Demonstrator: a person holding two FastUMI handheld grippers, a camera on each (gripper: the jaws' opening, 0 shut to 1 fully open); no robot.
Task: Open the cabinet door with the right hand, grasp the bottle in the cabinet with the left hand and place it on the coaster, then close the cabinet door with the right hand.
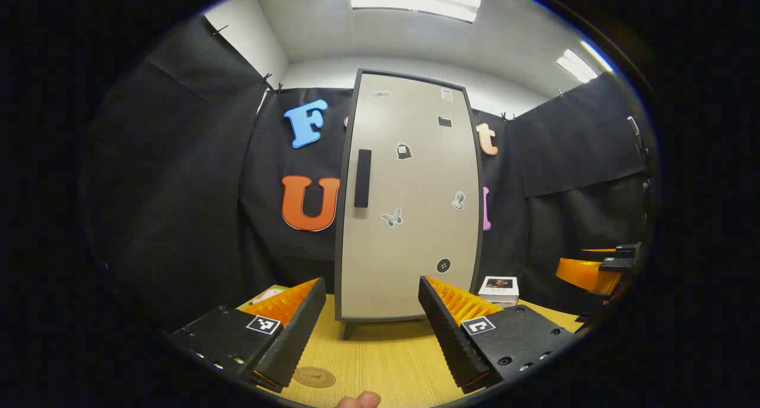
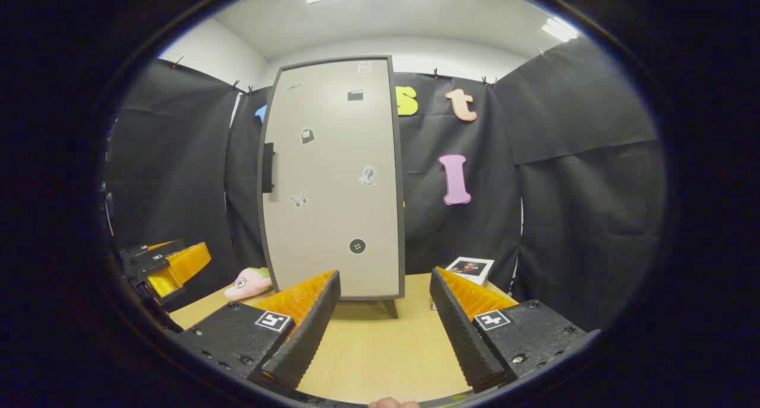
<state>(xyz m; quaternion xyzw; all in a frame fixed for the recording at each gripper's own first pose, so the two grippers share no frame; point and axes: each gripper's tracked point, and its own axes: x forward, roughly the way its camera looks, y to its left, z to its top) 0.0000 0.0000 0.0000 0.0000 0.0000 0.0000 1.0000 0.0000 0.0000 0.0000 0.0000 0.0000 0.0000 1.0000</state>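
Up on the left edge of the shut door (image 2: 332, 182), well ahead of the wide-open, empty right gripper (image 2: 385, 331), sits the tall handle (image 2: 268, 167), with the bottle hidden behind the door.

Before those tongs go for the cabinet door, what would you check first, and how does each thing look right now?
1. Door shut, ready to be pulled: ok.
2. Handle on the door's edge, nothing in front of it: ok.
3. Right tongs open and empty, apart from the door: ok.
4. Left tongs open and empty, ready for the bottle: ok.
5. Coaster bare on the table, near the left tongs: ok.
6. Bottle inside the cabinet: cannot tell, the shut door hides it.
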